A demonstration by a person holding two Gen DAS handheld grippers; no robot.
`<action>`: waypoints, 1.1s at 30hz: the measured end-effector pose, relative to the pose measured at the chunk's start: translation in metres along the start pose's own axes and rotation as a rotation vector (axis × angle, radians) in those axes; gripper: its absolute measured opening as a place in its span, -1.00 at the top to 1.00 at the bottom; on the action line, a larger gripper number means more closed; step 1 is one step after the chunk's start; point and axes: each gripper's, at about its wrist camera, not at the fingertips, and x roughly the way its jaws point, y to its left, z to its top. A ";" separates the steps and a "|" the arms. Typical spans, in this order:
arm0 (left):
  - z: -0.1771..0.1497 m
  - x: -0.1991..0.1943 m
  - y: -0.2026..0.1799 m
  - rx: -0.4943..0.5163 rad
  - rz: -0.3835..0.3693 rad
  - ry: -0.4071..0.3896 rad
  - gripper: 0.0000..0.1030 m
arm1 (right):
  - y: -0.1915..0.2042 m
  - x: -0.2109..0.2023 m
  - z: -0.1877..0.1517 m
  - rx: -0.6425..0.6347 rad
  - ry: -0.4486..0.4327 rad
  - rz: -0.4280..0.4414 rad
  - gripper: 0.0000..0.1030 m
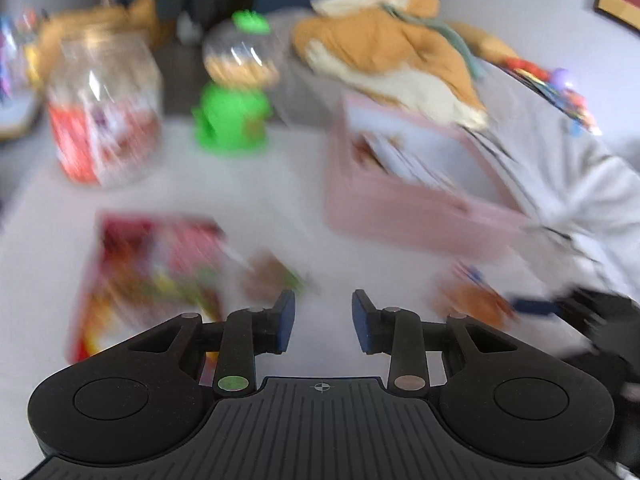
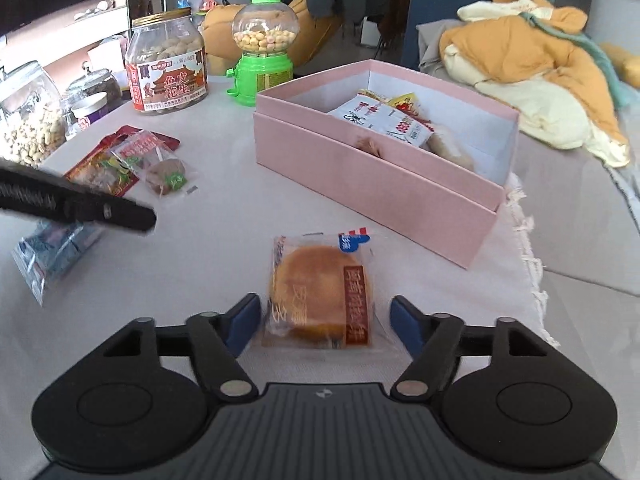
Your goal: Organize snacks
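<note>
Home living room: sofa [image 2: 580, 208], rumpled blanket [image 2: 532, 64].

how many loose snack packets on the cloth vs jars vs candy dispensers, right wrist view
Loose packets on the cloth: 4 (cake packet, red packet, clear brown-snack packet, blue-grey packet)
Jars: 3 (labelled jar, two at left)
Candy dispensers: 1
Total: 8

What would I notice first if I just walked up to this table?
Probably the big pink box, open at the right of the table with snack packets already inside. Behind it to the left stands a bright green candy dispenser beside a tall jar of peanuts. Right up close, a wrapped round pastry lies between the open fingers of the right gripper.
</note>
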 end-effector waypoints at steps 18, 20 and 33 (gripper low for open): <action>-0.017 0.013 -0.014 -0.016 0.028 0.071 0.33 | -0.014 -0.004 -0.021 0.116 -0.049 0.014 -0.80; -0.020 0.011 -0.024 0.010 0.004 0.093 0.33 | -0.014 -0.004 -0.021 0.116 -0.047 0.014 -0.82; -0.031 -0.008 -0.074 0.230 -0.119 0.118 0.32 | -0.015 -0.004 -0.021 0.121 -0.044 0.007 -0.87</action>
